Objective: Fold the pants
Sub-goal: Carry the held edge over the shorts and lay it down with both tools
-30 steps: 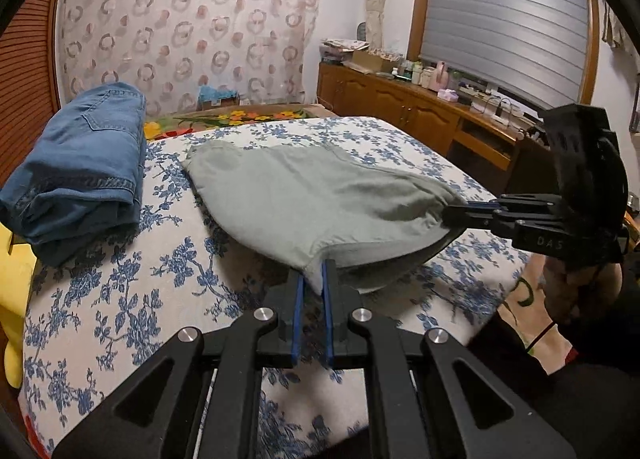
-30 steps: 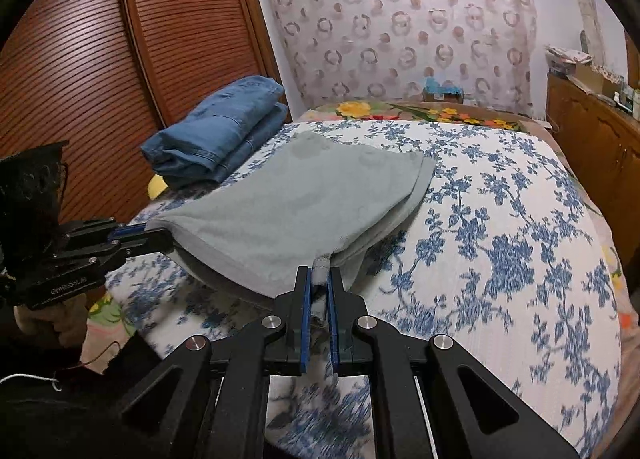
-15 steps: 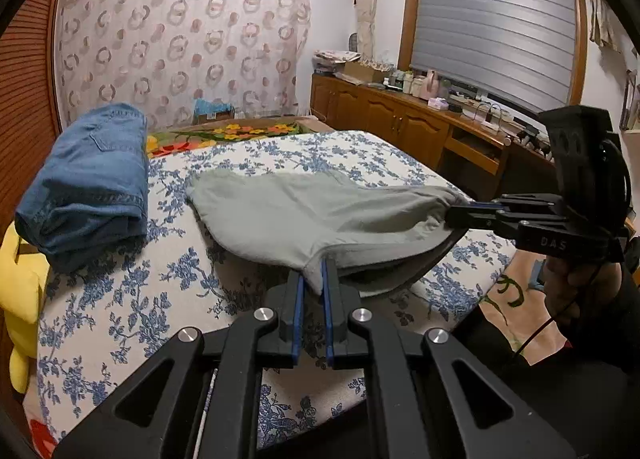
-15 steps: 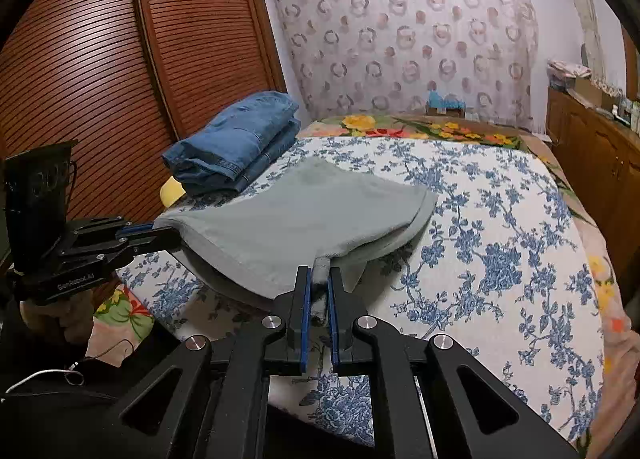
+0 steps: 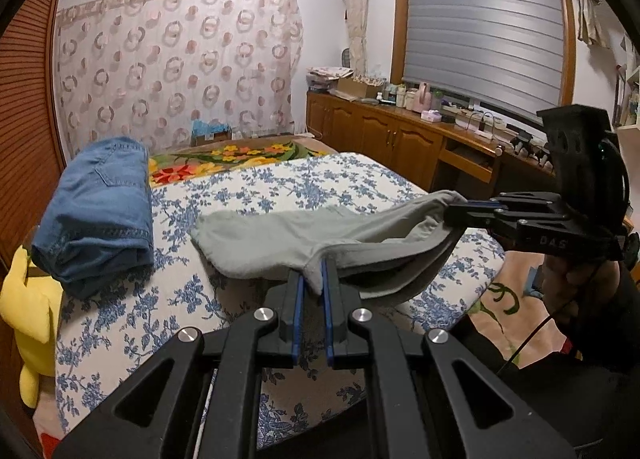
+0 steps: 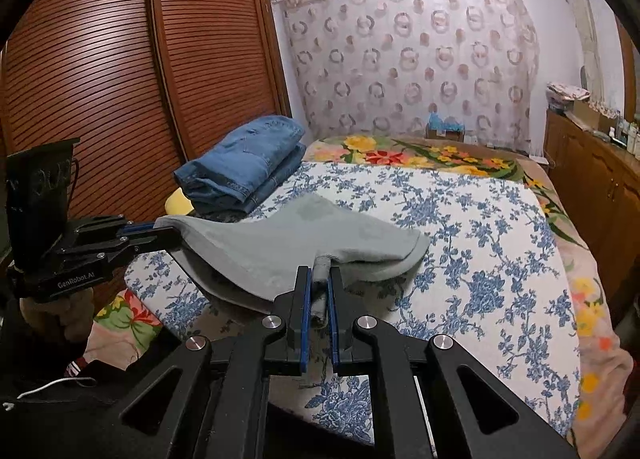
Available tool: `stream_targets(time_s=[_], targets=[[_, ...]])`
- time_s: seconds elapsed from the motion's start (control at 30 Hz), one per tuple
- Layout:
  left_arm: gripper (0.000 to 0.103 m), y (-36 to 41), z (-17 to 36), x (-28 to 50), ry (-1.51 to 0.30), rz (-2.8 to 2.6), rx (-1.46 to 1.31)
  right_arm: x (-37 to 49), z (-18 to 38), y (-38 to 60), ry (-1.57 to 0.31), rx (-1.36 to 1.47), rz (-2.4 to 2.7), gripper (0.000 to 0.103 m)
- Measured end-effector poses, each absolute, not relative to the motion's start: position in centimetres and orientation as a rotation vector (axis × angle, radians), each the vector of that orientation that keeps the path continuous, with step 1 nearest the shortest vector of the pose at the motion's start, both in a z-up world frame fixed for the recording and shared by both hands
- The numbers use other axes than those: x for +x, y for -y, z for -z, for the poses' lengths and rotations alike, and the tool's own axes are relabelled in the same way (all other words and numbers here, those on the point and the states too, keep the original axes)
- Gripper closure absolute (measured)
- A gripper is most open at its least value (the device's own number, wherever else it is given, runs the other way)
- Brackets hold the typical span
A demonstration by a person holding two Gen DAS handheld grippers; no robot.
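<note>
Together, left claw (image 5: 312, 283) and right claw (image 6: 319, 291) each pinch the grey pants' (image 5: 280, 235) raised edge.

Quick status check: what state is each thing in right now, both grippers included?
Left gripper: shut on grey pants.
Right gripper: shut on grey pants.
Grey pants: near edge lifted, far end resting on the bed.
Jeans: folded, lying on the bed.
Window blind: lowered.
</note>
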State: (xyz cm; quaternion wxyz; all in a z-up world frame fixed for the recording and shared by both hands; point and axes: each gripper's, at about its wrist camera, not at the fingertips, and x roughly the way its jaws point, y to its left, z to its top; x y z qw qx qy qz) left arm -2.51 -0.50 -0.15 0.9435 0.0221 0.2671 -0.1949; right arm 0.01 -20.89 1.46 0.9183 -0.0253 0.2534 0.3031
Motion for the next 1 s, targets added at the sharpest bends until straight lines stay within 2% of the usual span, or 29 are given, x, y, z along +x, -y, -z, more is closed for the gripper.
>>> stream_targets(time_s=[0.43,0.63,1.0], targets=[[0.094,0.5,-1.4,-3.4,-0.511,0.402,0.049,-1.2,-2.8,21.7,-0.466,-0.062,-0.637,0.096],[0.094,0.5,0.5,-0.6,-0.571,0.398,0.03,1.5,-1.6,21.0,-0.502,-0.057,-0.612,0.096],[0.094,0.9,-0.6,5.2,-0.531,0.354,0.039,7.7,-1.4,18.2,-0.51,-0.059,-0.549,0.096]])
